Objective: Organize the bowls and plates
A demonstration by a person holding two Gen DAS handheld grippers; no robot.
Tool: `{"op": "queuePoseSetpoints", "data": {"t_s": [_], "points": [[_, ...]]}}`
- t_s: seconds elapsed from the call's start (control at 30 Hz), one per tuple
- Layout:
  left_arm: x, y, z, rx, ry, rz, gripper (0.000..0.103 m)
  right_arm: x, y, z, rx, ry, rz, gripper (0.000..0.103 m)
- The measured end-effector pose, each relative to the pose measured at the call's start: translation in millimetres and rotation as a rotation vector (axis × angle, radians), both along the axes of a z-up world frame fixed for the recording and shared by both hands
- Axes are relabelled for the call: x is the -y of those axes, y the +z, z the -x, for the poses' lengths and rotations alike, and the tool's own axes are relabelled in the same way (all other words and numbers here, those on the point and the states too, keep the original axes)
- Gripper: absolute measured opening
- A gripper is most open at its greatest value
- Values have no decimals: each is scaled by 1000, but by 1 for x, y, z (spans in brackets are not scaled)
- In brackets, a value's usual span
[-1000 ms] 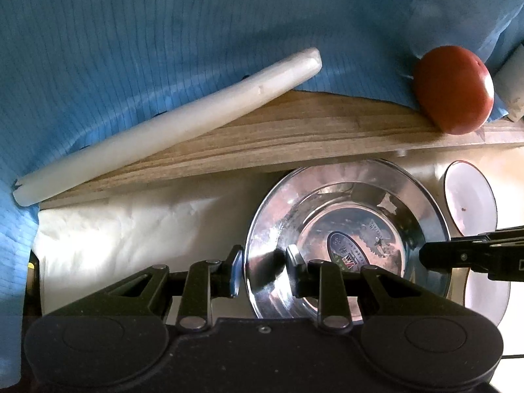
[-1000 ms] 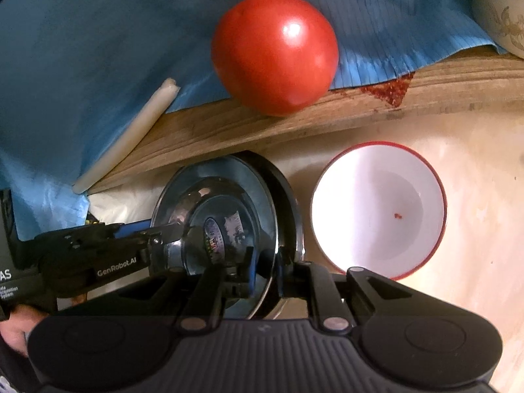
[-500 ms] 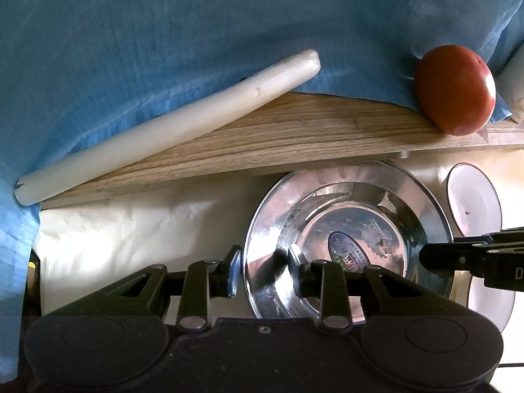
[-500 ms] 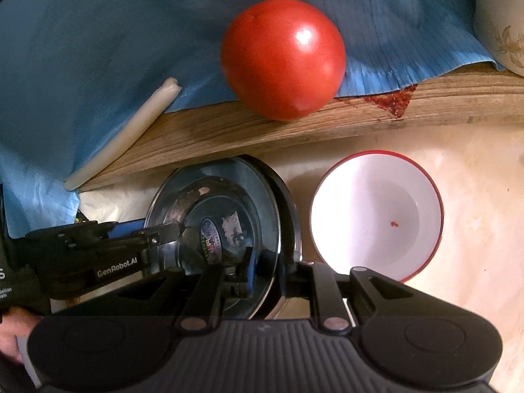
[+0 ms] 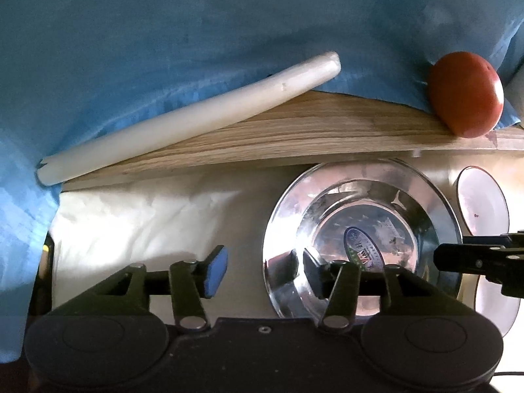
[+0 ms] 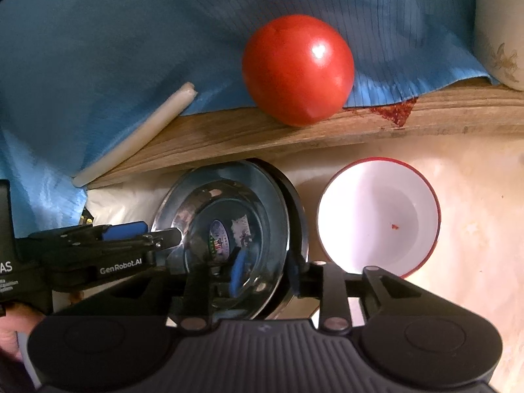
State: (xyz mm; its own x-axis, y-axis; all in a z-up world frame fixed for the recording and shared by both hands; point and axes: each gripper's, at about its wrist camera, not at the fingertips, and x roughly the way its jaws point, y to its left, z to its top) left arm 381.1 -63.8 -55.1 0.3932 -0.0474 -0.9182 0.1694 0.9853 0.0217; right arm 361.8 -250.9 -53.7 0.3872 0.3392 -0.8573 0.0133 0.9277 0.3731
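Observation:
A shiny steel plate [image 5: 360, 216] with a sticker in its middle lies on the pale counter, seemingly on a second steel plate [image 6: 294, 203] whose rim shows under it. My left gripper [image 5: 262, 262] is open and straddles the plate's left rim. My right gripper [image 6: 265, 270] is open and straddles its right rim; its tip shows in the left wrist view [image 5: 471, 258]. A white bowl with a red rim [image 6: 376, 222] stands just right of the plates, also in the left wrist view [image 5: 481, 203].
A wooden board [image 5: 294, 137] runs along behind the plates. A red tomato [image 6: 298, 68] and a white stick [image 5: 183, 121] lie on it, over a blue cloth [image 5: 196, 32]. A pale ceramic vessel [image 6: 497, 26] stands at the far right.
Both grippers were shut on the steel plate's rim; both have now opened. The plate lies still on the counter.

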Motion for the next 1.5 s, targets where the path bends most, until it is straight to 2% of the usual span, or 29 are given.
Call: {"op": "queuePoseSetpoints", "data": {"t_s": [0.07,0.27,0.33,0.67,0.9,1.27,1.5], "points": [[-2,0,3,6,8,0,57,0,4,3,20,3,22,44],[1,2,7,22,26,-1,62,4,17,12,78,12,47,49],[-1,3,8,27,32,-1,64,4,21,17,97,15,56,56],[4,20,30,93,42,24,89,13,43,48,171,29,81,84],[13,32,47,119,44,48,99,27,61,73,242,24,127,102],[47,45,79,103,3,108,102,51,69,113,373,26,237,103],[70,38,92,52,-38,158,102,68,51,129,314,-4,280,103]]}}
